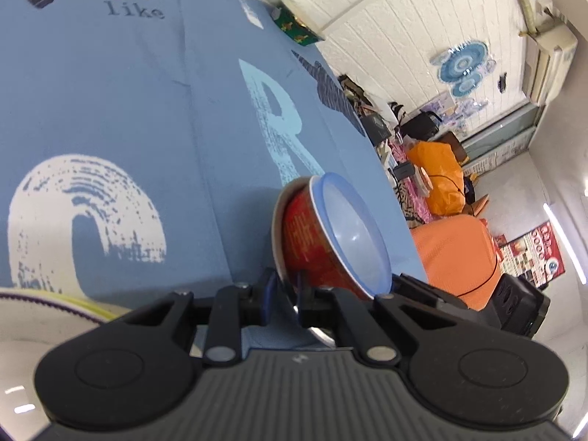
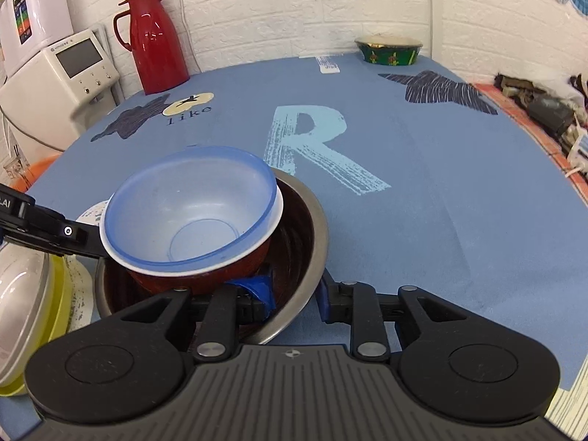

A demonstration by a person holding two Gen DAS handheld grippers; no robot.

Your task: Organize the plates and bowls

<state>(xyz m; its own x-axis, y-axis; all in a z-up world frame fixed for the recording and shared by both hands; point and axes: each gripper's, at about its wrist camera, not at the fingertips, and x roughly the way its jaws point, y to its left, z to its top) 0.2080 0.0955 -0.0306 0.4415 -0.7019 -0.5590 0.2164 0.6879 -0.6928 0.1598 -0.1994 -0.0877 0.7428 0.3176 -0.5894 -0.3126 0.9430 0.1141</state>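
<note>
A blue translucent bowl (image 2: 191, 198) sits nested in a red bowl (image 2: 205, 275), which sits inside a steel bowl (image 2: 312, 228) on the blue tablecloth (image 2: 422, 183). My right gripper (image 2: 296, 294) is at the steel bowl's near rim, one finger inside and one outside, with a gap left around the rim. In the left wrist view the same stack appears tilted: blue bowl (image 1: 352, 231), red bowl (image 1: 308, 242), steel bowl (image 1: 276, 228). My left gripper (image 1: 286, 286) is shut on the steel rim, and its body (image 2: 47, 235) shows at the stack's left side.
A pile of plates, pale over yellow (image 2: 55, 294), lies left of the stack, and its edge (image 1: 44, 312) shows at lower left. A green patterned bowl (image 2: 389, 49) stands at the far edge. A red jug (image 2: 154, 40) and white appliance (image 2: 62, 73) stand at back left.
</note>
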